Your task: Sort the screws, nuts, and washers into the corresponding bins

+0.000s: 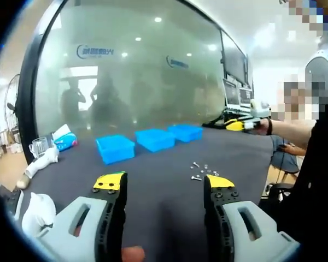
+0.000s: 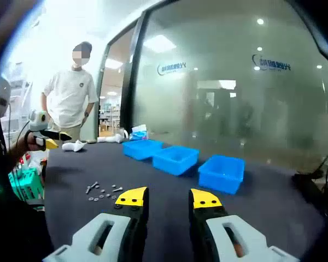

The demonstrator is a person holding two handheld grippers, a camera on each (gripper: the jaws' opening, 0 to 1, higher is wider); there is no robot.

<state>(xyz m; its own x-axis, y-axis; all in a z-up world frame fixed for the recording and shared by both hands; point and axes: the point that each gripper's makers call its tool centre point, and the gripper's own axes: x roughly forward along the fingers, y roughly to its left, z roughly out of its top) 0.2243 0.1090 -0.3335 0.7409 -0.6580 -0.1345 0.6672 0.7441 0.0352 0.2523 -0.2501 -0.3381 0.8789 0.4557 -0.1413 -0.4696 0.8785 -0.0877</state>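
**Three bins waiting, loose hardware unsorted on the tabletop**

Three blue bins [image 1: 153, 140] sit in a row on the dark tabletop [image 1: 164, 213], well apart from a small scatter of screws, nuts and washers [image 1: 203, 171], seen again in the right gripper view [image 2: 103, 192]. Left gripper [image 1: 164, 188]: jaws spread, holding nothing. Right gripper [image 2: 163, 199]: jaws parted, holding nothing.

Handling, judged: pieces are tiny, hard, light metal; likely to roll or skid under a jaw tip. Washers lie flat, so pinch across the rim; take screws across the shank. Single pieces, since they lie close together.

Room: open cloth between scatter and bins, no obstacle. The scatter lies near the tabletop edge, so a nudge could send parts off. Cups and white items [image 1: 44, 158] crowd the far corner. A person [image 2: 70, 90] stands beyond the tabletop.
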